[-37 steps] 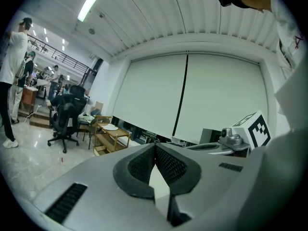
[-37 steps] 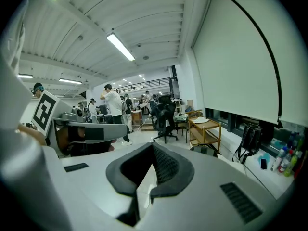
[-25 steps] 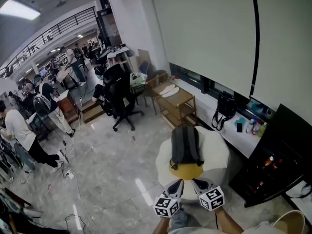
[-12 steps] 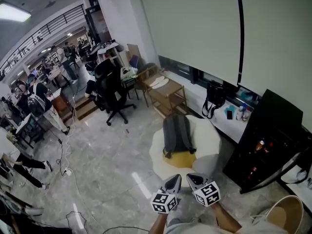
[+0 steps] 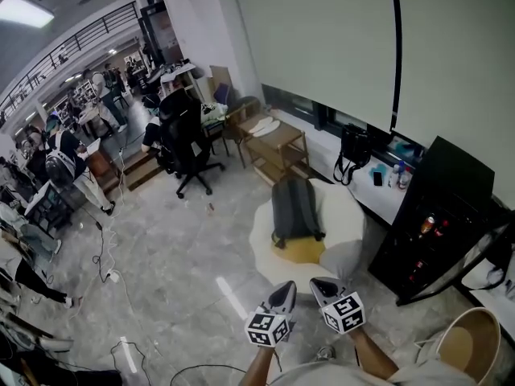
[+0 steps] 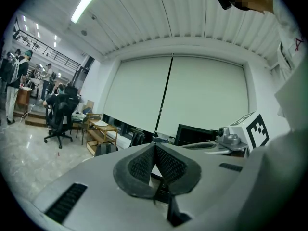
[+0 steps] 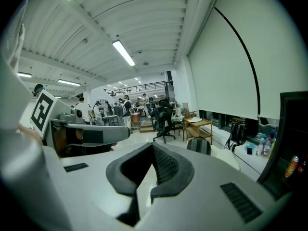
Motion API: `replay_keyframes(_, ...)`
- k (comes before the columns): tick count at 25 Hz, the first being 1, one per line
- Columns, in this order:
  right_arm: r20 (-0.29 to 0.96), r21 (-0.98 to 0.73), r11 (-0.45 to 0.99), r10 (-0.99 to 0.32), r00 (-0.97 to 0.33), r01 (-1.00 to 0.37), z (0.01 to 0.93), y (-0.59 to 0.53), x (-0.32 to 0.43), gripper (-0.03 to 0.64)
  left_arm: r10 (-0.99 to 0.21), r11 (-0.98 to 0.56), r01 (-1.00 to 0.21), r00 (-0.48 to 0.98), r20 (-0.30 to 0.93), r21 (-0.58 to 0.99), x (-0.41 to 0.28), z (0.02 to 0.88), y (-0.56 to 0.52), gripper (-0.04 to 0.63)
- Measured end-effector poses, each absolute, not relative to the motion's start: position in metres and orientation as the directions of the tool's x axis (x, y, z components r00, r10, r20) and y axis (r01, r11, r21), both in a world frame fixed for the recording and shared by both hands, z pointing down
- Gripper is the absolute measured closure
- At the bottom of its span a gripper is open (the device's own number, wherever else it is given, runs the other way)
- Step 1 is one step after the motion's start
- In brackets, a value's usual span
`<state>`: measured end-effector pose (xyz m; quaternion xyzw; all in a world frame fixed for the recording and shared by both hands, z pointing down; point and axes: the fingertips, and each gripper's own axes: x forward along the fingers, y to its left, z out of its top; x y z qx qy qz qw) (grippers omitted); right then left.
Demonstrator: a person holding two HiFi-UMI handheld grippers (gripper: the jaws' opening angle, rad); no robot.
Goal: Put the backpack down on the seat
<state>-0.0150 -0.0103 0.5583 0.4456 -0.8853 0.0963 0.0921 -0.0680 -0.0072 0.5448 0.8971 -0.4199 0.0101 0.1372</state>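
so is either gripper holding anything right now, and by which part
Nothing is held. The left gripper and right gripper are both shut and empty; the backpack lies on the seat, apart from them.

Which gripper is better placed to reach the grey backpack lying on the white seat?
Probably left: the left gripper lines up nearer the grey fabric backpack than the right gripper. Both are shut, empty.
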Motion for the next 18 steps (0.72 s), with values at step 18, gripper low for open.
replay_keyframes(18,0.262,-0.067,0.527,-0.810,-0.525,-0.847,0.564,0.099,-0.061,0.589,-0.727,-0.631,-0.731,0.674,0.130,0.259,-0.120,0.557,0.103,0.565)
